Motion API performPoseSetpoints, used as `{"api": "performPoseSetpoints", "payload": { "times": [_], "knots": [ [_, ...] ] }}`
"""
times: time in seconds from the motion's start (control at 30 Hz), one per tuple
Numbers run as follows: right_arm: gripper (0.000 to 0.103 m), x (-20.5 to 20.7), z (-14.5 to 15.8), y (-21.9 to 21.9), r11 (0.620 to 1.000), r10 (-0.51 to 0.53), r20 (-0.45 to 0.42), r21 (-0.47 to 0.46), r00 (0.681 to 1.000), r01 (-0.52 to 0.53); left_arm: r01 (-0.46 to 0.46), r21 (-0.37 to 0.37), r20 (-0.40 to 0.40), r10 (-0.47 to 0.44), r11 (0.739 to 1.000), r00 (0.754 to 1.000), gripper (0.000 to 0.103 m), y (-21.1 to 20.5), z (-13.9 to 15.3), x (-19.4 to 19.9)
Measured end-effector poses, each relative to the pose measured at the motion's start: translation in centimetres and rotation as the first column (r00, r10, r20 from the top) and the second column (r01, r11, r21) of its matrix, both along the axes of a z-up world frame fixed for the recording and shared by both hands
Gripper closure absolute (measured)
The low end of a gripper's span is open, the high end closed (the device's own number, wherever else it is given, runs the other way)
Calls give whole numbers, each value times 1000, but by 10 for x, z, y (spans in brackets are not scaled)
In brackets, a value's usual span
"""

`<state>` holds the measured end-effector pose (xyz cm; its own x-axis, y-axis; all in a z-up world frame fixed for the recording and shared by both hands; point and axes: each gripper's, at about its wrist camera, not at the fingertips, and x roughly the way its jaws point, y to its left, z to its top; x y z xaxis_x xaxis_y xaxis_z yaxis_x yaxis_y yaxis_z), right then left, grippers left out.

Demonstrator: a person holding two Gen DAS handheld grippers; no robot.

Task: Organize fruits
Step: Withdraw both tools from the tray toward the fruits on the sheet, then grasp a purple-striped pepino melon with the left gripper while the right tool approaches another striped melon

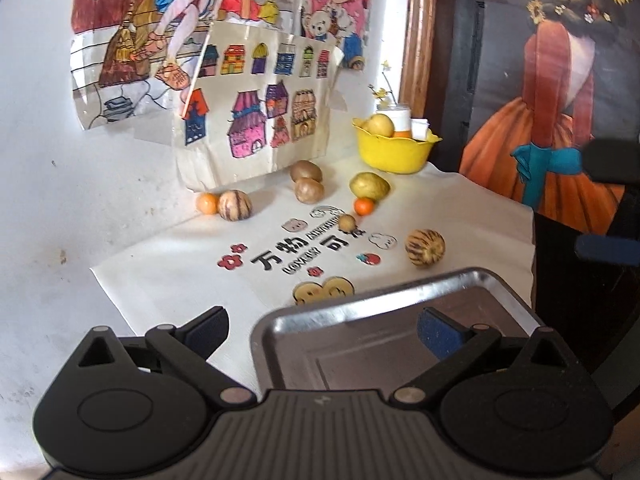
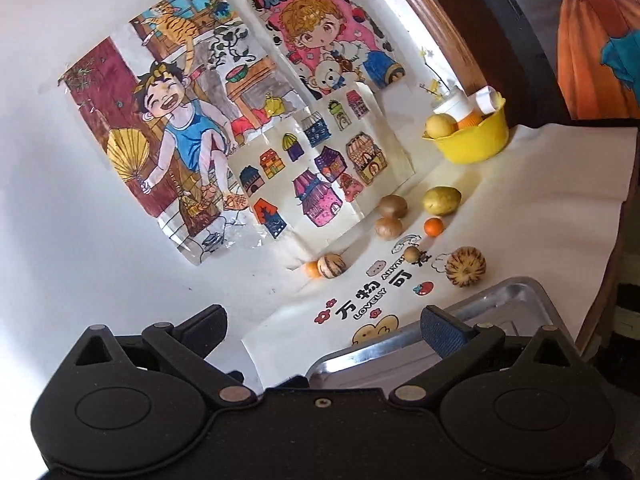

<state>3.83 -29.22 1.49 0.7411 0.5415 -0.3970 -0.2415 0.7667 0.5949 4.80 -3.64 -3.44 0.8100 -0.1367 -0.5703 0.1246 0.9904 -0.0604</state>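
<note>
Several fruits lie on a white printed cloth (image 1: 168,268): a striped melon (image 1: 425,247) on the right, a second striped melon (image 1: 235,205) beside a small orange (image 1: 207,203), two brown fruits (image 1: 307,181), a yellow-green fruit (image 1: 369,186), an orange (image 1: 364,206) and a small tan ball (image 1: 347,223). A steel tray (image 1: 360,316) sits at the near edge. My left gripper (image 1: 322,330) is open and empty above the tray. My right gripper (image 2: 324,330) is open and empty, above the tray's left corner (image 2: 340,360). The striped melon (image 2: 465,267) lies beyond it.
A yellow bowl (image 1: 394,152) at the back right holds a yellow fruit (image 1: 380,125), a white bottle and a box. Children's drawings (image 1: 256,120) hang on the white wall behind. A dark printed curtain (image 1: 560,100) hangs to the right, past the cloth's edge.
</note>
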Motion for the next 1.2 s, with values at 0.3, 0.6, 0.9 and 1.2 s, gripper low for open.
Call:
{"api": "performPoseSetpoints", "payload": {
  "times": [0.3,0.6,0.9,1.2],
  "knots": [
    [0,16,16,9,990,30,23,-135,999,-27,-47,30,36,46,998,998,1,14,12,32],
    [0,81,3,16,956,-15,-54,-294,998,-2,-69,48,39,67,996,997,1,20,8,83],
    [0,166,-51,21,892,-28,-159,-450,987,-47,-100,57,18,99,993,995,1,31,-9,148],
    [0,215,-89,33,880,-10,-232,-465,973,-102,-96,90,-25,99,991,995,1,30,-39,210]
  ]
}}
